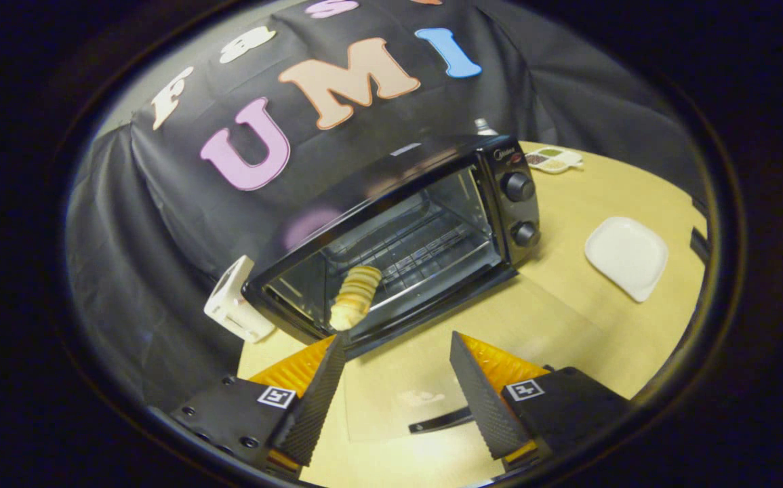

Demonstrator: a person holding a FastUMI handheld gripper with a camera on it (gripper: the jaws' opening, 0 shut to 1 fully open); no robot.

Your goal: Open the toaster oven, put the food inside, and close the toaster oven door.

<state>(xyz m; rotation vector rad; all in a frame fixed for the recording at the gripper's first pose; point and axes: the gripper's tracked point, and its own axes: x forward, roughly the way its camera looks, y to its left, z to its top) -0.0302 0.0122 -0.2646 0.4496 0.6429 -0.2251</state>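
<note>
Toaster oven (425, 230) stands open on the counter (567, 325) with the food (355, 297) on its rack, the claw (398, 386) wide open and empty, only door-closing apparently left.

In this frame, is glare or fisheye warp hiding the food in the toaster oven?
Gripper view: warp tilts and bows the toaster oven, yet the food in its mouth stays readable; a purple reflection glazes its top; the open gripper is sharp.

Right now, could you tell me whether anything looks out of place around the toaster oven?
Yes: the pale ridged pastry sits at the front lip of the black toaster oven, not on its rack. The open fingers hold nothing.
</note>
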